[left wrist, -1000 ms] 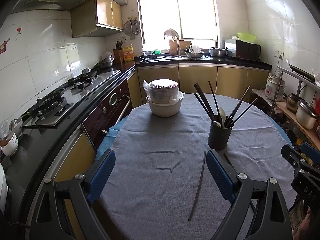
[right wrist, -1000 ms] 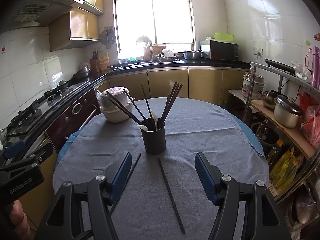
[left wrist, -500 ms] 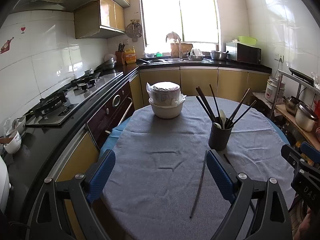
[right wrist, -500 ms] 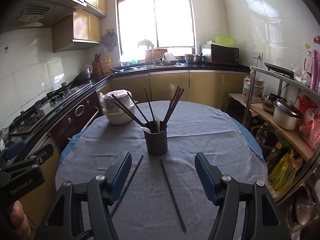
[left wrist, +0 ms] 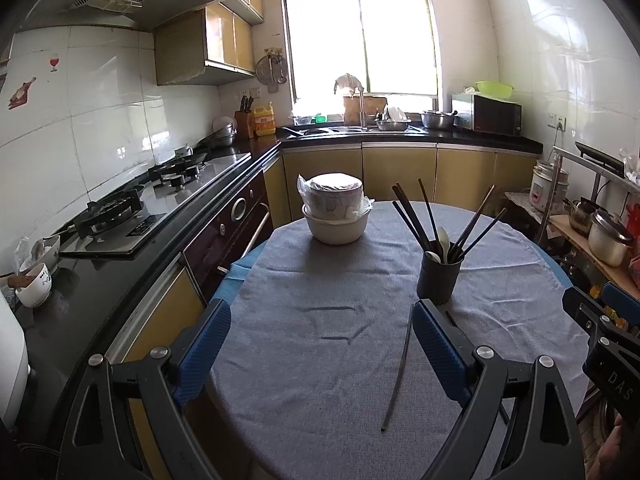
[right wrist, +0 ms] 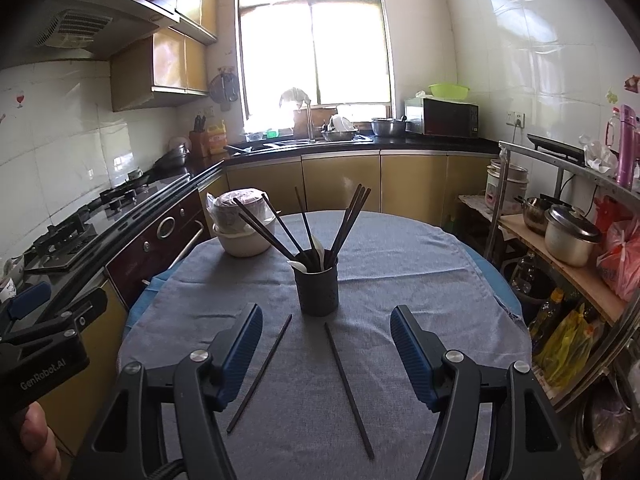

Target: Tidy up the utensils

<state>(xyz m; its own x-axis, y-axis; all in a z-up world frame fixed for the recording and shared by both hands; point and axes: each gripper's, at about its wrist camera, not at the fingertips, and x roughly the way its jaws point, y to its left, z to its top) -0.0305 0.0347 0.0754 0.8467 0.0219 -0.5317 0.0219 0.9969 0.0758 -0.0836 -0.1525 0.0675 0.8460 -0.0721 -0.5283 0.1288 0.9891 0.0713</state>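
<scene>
A dark utensil cup stands on the grey tablecloth, holding several black chopsticks and white spoons. Two loose black chopsticks lie on the cloth in front of it: the left chopstick and the right chopstick. My right gripper hovers open above both loose chopsticks, touching neither. Further left over the table's near edge, my left gripper is open and empty; its right finger hides most of the second chopstick in the left wrist view.
A wrapped white bowl stack sits at the table's far left. The stove counter runs along the left. A shelf rack with pots stands close on the right. The other gripper's body shows at the left edge.
Both grippers have drawn back and up slightly from the table, so the cup and chopsticks look a little smaller and farther. Jaw openings are unchanged.
</scene>
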